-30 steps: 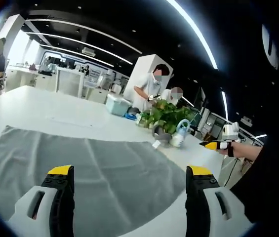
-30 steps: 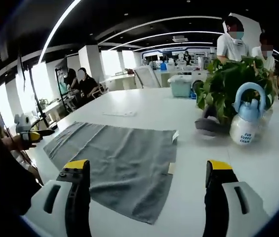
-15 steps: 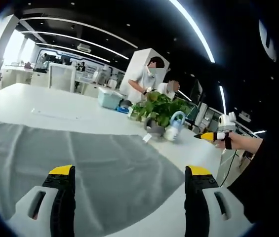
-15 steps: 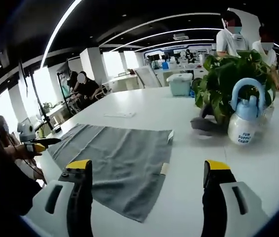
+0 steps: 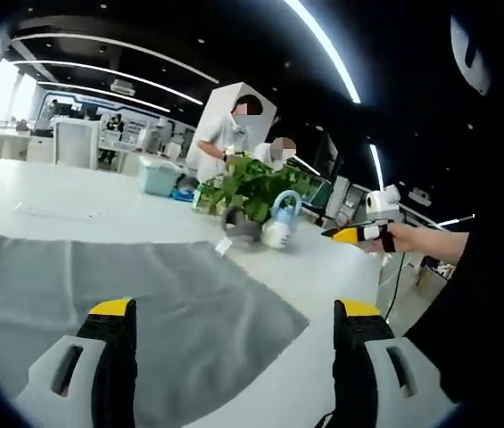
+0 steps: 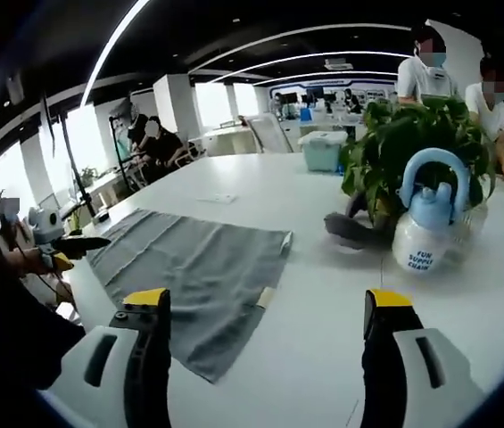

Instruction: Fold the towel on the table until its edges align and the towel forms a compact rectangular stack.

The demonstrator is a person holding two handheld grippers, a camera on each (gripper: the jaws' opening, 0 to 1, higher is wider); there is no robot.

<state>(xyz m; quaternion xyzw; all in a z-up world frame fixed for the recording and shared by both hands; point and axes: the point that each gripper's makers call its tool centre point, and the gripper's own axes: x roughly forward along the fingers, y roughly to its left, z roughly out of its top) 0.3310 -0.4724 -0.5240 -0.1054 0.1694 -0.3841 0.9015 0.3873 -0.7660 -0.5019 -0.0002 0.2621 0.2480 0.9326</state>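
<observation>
Towel (image 6: 189, 267) flat on table (image 6: 323, 339), plant (image 6: 412, 152) and spray bottle (image 6: 425, 227) beyond its corner.

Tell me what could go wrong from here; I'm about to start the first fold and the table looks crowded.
The spray bottle and plant stand near the towel's far corner, so a wide sweep by the right gripper might knock them. Both grippers are open and off the cloth; the left gripper could pinch only one layer or drag the flat towel askew.
</observation>
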